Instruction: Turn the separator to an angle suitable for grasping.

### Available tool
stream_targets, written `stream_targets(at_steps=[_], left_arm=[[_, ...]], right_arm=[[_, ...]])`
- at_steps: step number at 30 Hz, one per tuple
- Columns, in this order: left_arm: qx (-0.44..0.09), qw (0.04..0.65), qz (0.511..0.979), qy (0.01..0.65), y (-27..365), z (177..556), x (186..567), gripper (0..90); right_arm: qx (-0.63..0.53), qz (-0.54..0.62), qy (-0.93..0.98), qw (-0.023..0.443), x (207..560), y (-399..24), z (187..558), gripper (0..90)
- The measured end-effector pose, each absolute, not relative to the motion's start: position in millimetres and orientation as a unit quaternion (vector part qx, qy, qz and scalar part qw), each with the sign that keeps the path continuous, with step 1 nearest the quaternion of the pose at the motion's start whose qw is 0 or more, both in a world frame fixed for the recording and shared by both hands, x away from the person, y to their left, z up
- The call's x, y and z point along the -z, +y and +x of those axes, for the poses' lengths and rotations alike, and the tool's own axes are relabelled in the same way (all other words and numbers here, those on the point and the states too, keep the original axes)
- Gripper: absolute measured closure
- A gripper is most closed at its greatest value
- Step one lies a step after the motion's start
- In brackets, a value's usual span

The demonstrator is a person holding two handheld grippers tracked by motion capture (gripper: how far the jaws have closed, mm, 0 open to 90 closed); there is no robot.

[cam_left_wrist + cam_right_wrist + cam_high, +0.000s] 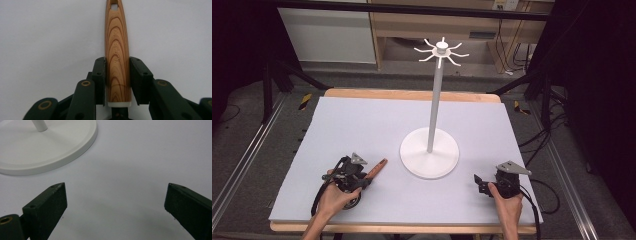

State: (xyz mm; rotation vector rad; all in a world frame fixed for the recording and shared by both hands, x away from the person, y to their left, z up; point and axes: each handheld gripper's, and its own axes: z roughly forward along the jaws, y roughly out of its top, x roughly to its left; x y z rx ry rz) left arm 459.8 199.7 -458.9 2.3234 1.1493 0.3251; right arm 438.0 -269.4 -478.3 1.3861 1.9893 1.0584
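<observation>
A wooden-grained handle (117, 45) with a hole at its far end lies on the grey mat, pointing away from my left gripper (117, 62). Both pads press on its sides, so that gripper is shut on it. A white collar (119, 104) ends the handle near the gripper's body; whatever lies past the collar is hidden. In the high view the handle (378, 168) sticks out up and to the right of the left gripper (365, 180), near the table's front left. My right gripper (478, 183) rests at the front right, and in its own view (116, 186) its jaws stand wide open over bare mat.
A white stand with a round base (429, 159), a tall pole (434, 100) and a ring of hooks (441, 51) on top rises mid-table between the two grippers. Its base (50, 147) lies just beyond the right gripper. The grey mat (362, 120) covers a wooden board.
</observation>
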Motion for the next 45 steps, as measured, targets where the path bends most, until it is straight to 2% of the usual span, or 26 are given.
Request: stream_targets(at_steps=[2, 10, 19, 30, 38, 45], left_arm=[[-0.126, 0.261, 0.861, 0.418, 198.4, 459.8, 457.6, 62.3], [-0.134, 0.276, 0.865, 0.398, 194.8, 461.7, 439.5, 55.4], [-0.139, 0.263, 0.874, 0.385, 183.5, 471.5, 431.9, 53.8], [-0.132, 0.226, 0.887, 0.380, 173.1, 480.9, 443.9, 56.0], [-0.134, 0.205, 0.890, 0.384, 171.4, 483.6, 452.3, 61.5], [-0.125, 0.207, 0.889, 0.388, 173.7, 484.4, 454.5, 63.7]], right_arm=[[-0.388, 0.508, 0.729, 0.245, 478.2, -269.5, 438.0, 4.9], [-0.391, 0.510, 0.728, 0.240, 478.3, -268.9, 438.0, 4.9], [-0.387, 0.510, 0.731, 0.236, 478.4, -269.6, 438.8, 5.0], [-0.388, 0.509, 0.732, 0.233, 478.3, -270.9, 439.6, 4.9], [-0.388, 0.509, 0.732, 0.232, 478.3, -270.8, 439.4, 4.9], [-0.388, 0.510, 0.732, 0.231, 478.4, -270.6, 439.5, 4.9]])
